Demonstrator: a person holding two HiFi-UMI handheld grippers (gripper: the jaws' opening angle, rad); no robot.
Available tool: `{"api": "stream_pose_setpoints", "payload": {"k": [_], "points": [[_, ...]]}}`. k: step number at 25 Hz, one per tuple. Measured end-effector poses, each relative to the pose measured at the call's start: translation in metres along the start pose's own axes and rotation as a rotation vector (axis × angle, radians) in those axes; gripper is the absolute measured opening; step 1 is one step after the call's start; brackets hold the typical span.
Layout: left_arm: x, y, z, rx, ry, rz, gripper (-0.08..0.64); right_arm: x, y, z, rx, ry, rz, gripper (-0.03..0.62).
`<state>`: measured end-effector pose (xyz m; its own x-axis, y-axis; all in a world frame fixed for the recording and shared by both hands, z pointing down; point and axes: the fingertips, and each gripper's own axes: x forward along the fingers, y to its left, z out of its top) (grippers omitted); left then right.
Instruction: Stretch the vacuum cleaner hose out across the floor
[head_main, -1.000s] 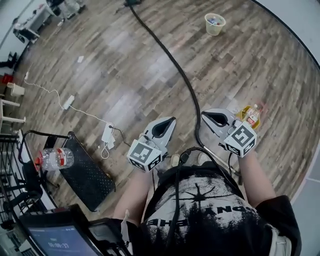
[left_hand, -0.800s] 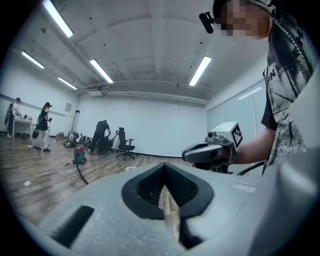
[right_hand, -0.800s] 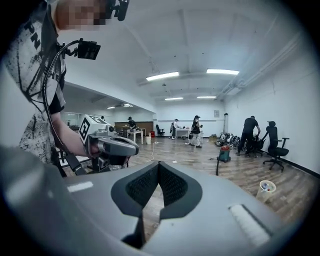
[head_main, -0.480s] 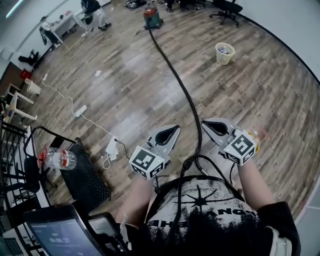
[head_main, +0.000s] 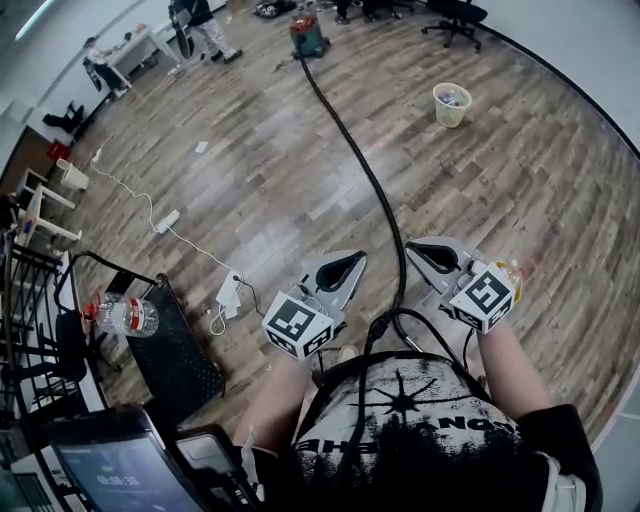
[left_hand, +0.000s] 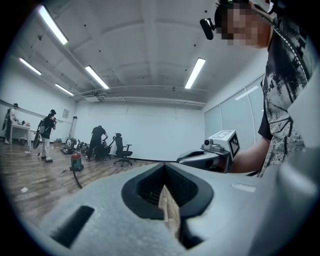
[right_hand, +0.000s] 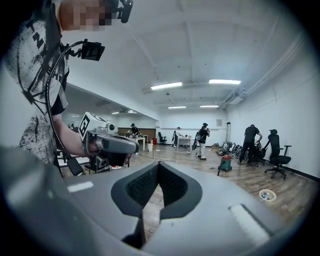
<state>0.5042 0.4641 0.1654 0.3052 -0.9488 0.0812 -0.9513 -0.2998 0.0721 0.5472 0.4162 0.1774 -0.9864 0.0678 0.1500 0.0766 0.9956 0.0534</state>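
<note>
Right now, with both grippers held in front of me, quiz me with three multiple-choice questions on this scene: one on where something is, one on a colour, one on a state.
1. Where along the hose does the vacuum cleaner sit?
A at its near end
B at its far end, across the room
C at its middle

2. What colour is the hose?
A white
B orange
C black

3. How do the left gripper and the right gripper stand?
A both shut, empty
B both wide open
C left shut on the hose

Answers:
1 B: the head view shows it at the top of the picture, where the hose ends.
2 C: it runs as a black line over the floor.
3 A: each gripper view shows its jaws together with nothing held.
</note>
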Motion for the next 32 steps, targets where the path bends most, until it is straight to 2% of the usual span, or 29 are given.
{"api": "stream_pose_setpoints", "payload": {"k": [19, 32], "points": [[0.002, -0.003, -0.005, -0.01, 0.018, 0.024, 0.0, 0.001, 0.002, -0.003, 0.011, -0.002, 0.015, 0.006], [0.007, -0.003, -0.004, -0.018, 0.015, 0.034, 0.0, -0.004, 0.0, -0.005, 0.06, -0.027, 0.028, 0.006]]}}
